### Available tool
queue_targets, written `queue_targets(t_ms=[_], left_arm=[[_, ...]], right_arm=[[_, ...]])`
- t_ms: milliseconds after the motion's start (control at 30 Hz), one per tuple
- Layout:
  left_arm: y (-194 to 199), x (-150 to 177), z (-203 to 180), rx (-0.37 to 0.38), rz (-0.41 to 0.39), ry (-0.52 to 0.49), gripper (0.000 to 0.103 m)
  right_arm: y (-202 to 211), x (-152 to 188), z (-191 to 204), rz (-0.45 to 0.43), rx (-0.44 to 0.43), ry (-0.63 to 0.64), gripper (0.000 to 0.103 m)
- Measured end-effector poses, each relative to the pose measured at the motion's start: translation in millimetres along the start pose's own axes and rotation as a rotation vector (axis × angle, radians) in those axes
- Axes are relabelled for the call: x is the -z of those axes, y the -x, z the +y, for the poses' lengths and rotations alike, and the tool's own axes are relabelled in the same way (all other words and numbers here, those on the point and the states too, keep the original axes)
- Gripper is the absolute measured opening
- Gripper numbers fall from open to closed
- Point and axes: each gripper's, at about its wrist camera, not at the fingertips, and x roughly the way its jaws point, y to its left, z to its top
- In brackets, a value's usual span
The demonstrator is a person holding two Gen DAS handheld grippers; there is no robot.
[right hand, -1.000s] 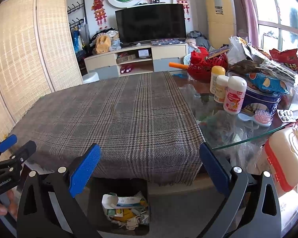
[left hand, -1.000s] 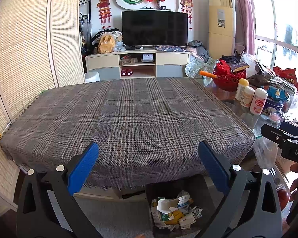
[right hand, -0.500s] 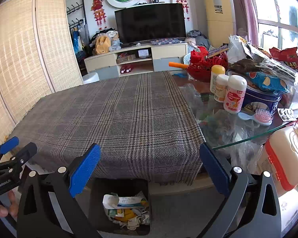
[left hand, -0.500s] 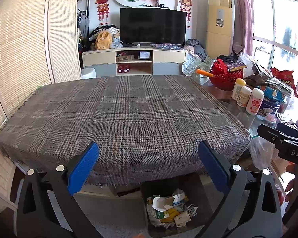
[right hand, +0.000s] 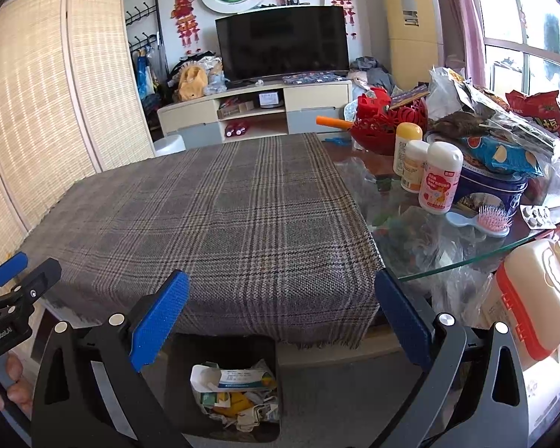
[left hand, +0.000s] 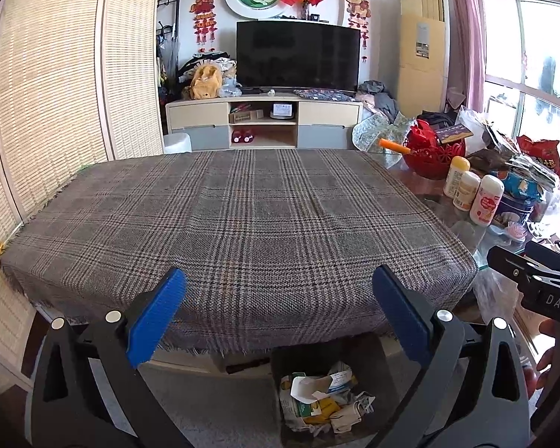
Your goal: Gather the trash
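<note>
Right now both my jaws gape empty above the trash bin point(left hand: 328, 392) beside the plaid-covered desk point(left hand: 242, 224).

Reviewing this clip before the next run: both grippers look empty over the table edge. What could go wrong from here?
1. The black trash bin on the floor looks nearly full of crumpled paper; more could spill out.
2. The right gripper, open, is near the glass table edge; a sweep right could knock the pink-labelled white bottle or the pink hairbrush.
3. The grey plaid tablecloth shows no trash, so a grab might snag its fringe.
</note>
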Motion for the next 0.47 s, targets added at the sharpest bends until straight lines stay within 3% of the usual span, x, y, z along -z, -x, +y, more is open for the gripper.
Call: queue_targets(t_ms=[167, 267, 467], left_arm=[[0.9, -1.5, 5.8, 0.006, 0.002, 0.013, 0.095], [-2.2, -1.8, 8.3, -0.028, 0.018, 0.016, 0.095], [-11.0, -2.7, 15.4, 0.014, 0.073, 0.060, 0.095]], right_arm=[[-1.7, 0.5, -0.1, 0.004, -0.003, -0.002, 0.100], [-2.2, 0.7, 1.2, 0.005, -0.004, 0.001, 0.100], [-3.1, 0.0, 1.2, 0.007, -0.008, 0.001, 0.100]])
